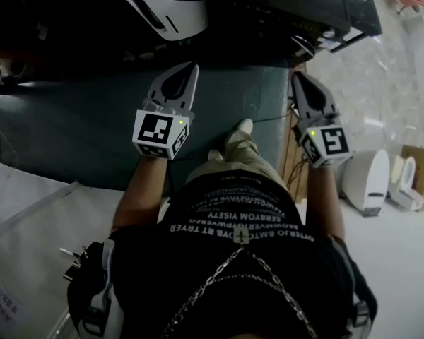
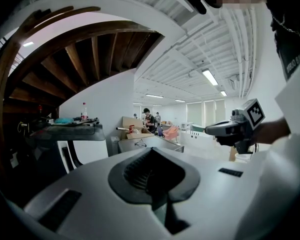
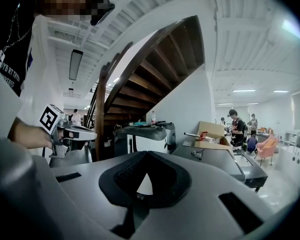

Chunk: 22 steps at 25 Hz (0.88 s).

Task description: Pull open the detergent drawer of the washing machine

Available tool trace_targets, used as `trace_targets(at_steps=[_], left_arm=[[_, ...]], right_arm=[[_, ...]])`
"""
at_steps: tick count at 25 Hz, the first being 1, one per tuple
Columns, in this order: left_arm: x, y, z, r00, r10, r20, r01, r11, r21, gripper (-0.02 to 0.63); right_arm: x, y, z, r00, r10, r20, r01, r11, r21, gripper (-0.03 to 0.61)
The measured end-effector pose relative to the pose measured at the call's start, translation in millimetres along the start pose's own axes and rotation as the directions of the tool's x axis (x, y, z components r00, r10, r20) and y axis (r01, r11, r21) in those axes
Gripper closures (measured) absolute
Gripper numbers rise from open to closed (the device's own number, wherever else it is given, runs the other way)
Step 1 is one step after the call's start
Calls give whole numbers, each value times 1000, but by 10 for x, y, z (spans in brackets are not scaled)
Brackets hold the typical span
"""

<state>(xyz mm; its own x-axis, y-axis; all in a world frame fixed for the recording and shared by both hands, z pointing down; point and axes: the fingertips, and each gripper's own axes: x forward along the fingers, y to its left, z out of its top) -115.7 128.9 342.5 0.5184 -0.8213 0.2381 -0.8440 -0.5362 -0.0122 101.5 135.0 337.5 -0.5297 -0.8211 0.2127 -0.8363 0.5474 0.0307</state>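
Observation:
Both grippers are held out level in front of the person, side by side and apart. My left gripper [image 1: 186, 70] has its jaws together with nothing between them, and so does my right gripper [image 1: 299, 80]. In the left gripper view the left gripper [image 2: 151, 151] points across the room toward a white appliance with a dark top [image 2: 79, 149]. The right gripper view has that white appliance [image 3: 145, 139] straight beyond the right gripper [image 3: 146, 155]. It lies at the top of the head view as a white appliance [image 1: 166, 2]. I cannot make out a detergent drawer.
A dark teal panel [image 1: 71, 140] lies below the grippers. A wooden staircase [image 3: 155, 69] rises over the appliance. A grey low cabinet [image 3: 220, 159] with a cardboard box [image 3: 210, 133] stands to the right. People stand far back [image 3: 236, 126]. White housings [image 1: 367, 179] sit on the floor.

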Motion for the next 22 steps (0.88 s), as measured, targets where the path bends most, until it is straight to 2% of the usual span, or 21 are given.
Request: trace_targets(at_steps=[8, 14, 22], left_arm=[[458, 128, 155, 1000, 0, -4, 0, 1000, 9, 611], [741, 229, 188, 1000, -1, 1, 1, 999, -47, 611], [1031, 352, 336, 1000, 9, 0, -9, 999, -31, 611]], right_arm=[[319, -358, 74, 1000, 5, 8, -5, 1000, 7, 577], [488, -614, 64, 1000, 4, -13, -4, 1000, -12, 577], [730, -849, 195, 1000, 14, 0, -14, 1000, -5, 575]])
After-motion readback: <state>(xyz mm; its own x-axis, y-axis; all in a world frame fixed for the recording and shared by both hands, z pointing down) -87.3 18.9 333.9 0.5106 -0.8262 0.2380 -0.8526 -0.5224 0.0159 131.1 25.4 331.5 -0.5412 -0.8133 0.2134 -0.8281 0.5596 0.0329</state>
